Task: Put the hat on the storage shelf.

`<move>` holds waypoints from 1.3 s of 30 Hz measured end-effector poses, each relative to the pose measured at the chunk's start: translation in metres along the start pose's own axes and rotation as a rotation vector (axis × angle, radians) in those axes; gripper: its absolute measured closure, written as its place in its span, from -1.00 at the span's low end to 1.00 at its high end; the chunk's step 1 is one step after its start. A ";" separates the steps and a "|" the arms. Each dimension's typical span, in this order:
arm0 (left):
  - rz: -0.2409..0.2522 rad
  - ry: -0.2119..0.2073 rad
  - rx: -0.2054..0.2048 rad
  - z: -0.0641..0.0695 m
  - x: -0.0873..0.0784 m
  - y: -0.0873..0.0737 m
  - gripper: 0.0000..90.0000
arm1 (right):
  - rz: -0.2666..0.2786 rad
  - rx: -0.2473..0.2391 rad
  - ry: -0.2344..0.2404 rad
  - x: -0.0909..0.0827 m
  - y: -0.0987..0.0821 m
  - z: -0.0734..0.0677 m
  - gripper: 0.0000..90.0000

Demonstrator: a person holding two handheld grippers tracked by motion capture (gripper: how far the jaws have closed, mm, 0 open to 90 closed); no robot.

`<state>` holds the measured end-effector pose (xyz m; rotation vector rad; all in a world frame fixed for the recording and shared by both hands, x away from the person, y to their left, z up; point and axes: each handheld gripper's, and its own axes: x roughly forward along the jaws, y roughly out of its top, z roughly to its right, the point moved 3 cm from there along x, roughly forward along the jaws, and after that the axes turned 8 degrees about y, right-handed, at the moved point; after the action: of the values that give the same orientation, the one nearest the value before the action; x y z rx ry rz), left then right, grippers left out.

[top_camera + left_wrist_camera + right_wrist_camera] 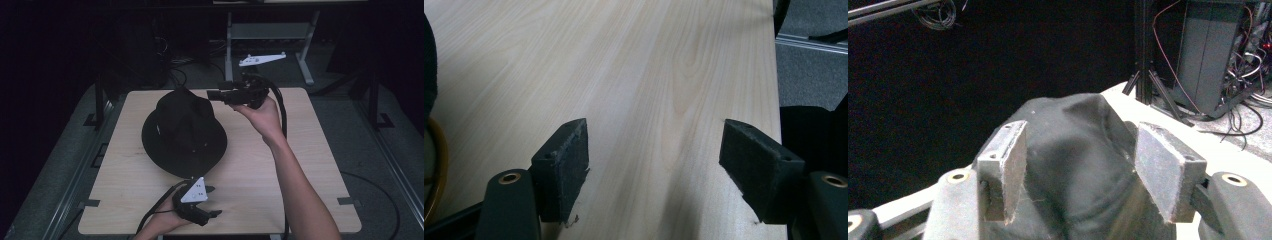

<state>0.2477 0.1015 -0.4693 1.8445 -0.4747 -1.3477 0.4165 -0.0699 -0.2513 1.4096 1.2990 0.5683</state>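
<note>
The left gripper point(212, 201) is close to the person, just in front of the black hat point(184, 131), near the front edge of the desk point(310, 190). Its jaws are wide apart and hold nothing; bare wood shows between them. The hat is the big thing here, and it sits in the middle of the desk with its brim flat on the wood. Behind the hat, at its far right side, the right gripper point(214, 94) is held up in the air and points at the top of the hat. Its jaws are apart too, with the hat's soft top point(1073, 150) showing between them. If they pinch there, the soft top may squash, or the hat may slip and drag.
</note>
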 end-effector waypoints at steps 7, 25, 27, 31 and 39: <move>-0.001 0.004 -0.010 -0.001 0.001 0.000 -0.40 | 0.014 0.011 -0.027 -0.019 -0.012 0.006 -0.24; 0.009 0.004 -0.033 -0.003 0.002 0.001 -0.43 | 0.033 0.070 -0.090 -0.066 -0.062 0.022 -0.39; 0.009 0.004 -0.033 -0.003 0.003 0.001 -0.43 | 0.033 0.081 -0.095 -0.070 -0.069 0.024 -0.39; 0.000 0.004 -0.029 -0.004 0.002 0.001 -0.43 | 0.030 0.087 -0.112 -0.078 -0.083 0.026 -0.40; -0.001 0.003 -0.037 -0.004 0.002 0.001 -0.43 | 0.046 0.121 -0.127 -0.095 -0.107 0.030 -0.42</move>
<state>0.2521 0.1014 -0.4692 1.8165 -0.4444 -1.3453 0.3734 -0.1871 -0.3274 1.5528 1.2191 0.4291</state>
